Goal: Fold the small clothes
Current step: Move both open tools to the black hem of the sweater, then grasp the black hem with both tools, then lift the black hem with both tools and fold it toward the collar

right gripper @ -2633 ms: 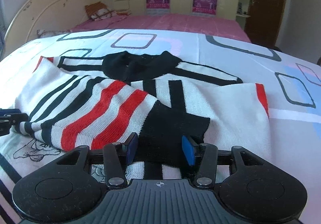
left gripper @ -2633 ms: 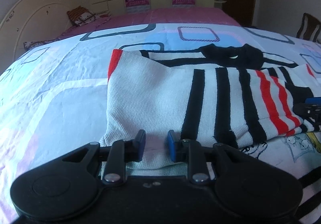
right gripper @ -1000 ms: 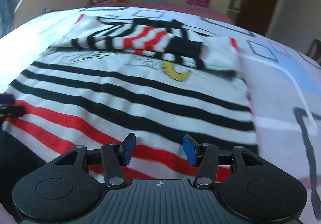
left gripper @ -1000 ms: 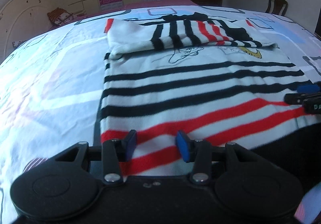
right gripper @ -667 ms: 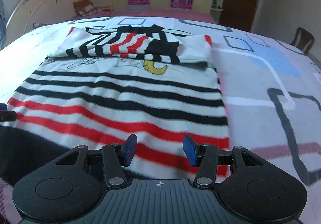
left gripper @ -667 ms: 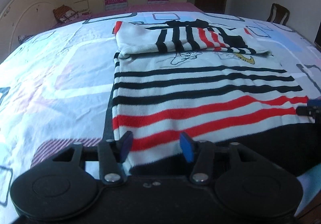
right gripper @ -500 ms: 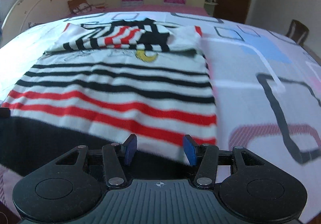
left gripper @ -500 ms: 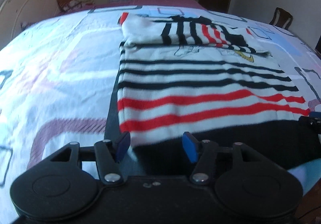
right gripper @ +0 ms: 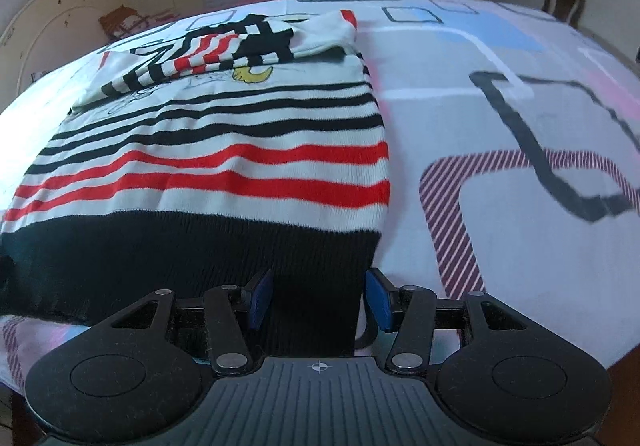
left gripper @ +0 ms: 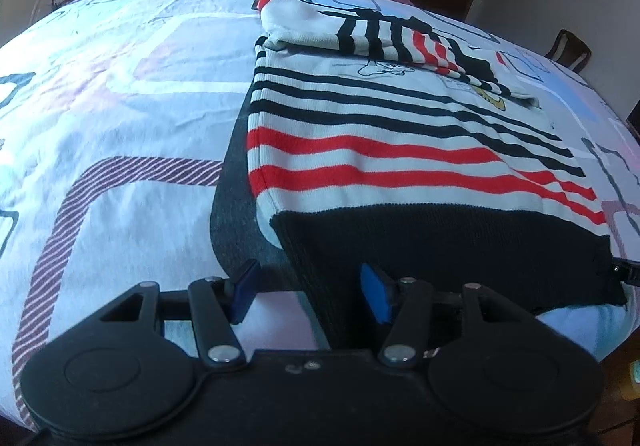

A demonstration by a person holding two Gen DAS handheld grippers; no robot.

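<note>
Step in hand, as judged: second fold of the striped sweater [left gripper: 400,150], which lies flat on the bed [left gripper: 120,86] with both sleeves [left gripper: 400,42] already folded across the chest at the far end. Left claw [left gripper: 306,296] positioned at the near left corner of the black hem band [left gripper: 440,258], jaws released and spread, with the ribbed corner lying between the blue pads [left gripper: 374,296] but not pinched. Right claw [right gripper: 318,302] positioned at the near right corner of the same band [right gripper: 200,246], likewise released, hem fabric between the pads [right gripper: 260,300] with a gap on each side. Sweater body directly ahead of both claws, stretching away toward the folded sleeves [right gripper: 224,46]; bare bedsheet [right gripper: 520,166] to the outer side of each claw. Next move, as judged: clench both claws on the hem corners together, lift evenly, carry the hem forward over the red and black stripes toward the collar end, then lower and release. Equal height on both sides required to keep the fold edge straight; grip on both knit layers advisable, since a single layer would peel apart. Containers: none in view; nothing to report as held inside anything.
</note>
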